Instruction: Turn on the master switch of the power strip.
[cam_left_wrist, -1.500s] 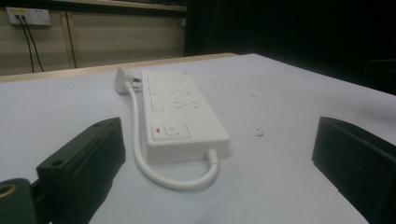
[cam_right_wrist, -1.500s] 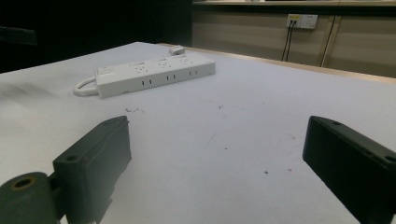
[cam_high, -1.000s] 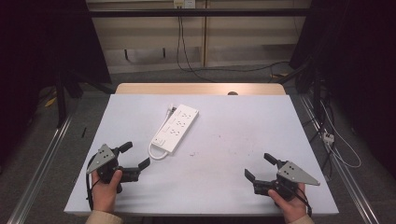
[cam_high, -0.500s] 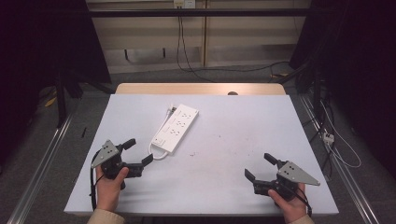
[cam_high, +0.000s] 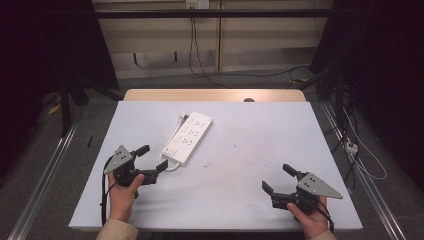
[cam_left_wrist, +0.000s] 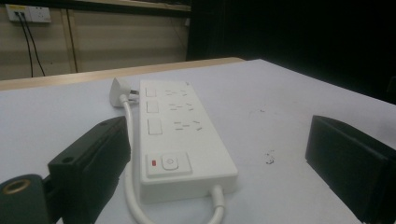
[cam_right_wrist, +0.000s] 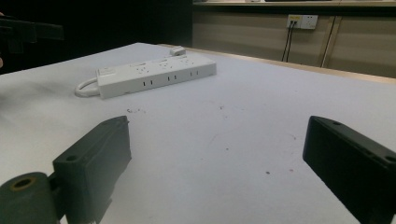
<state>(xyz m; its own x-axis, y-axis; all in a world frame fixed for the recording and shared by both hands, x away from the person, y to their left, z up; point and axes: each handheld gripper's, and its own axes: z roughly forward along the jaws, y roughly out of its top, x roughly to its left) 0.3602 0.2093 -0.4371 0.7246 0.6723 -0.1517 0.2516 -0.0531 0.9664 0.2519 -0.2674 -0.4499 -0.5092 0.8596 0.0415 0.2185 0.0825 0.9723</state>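
While right tool (cam_high: 280, 179) sits unmoved near front right of pale grey bench (cam_high: 260, 130), jaws wide apart, empty, left tool (cam_high: 152, 157) has advanced toward white rectangular plastic power strip (cam_high: 188, 138). Left jaws spread wide, gripping nothing, now just beside strip's switch end. Strip lies flat left of bench centre, white cord (cam_left_wrist: 132, 186) looped at near end.

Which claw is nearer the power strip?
Left. The left claw sits open just off the power strip at its switch end; the right claw is open far across the table.
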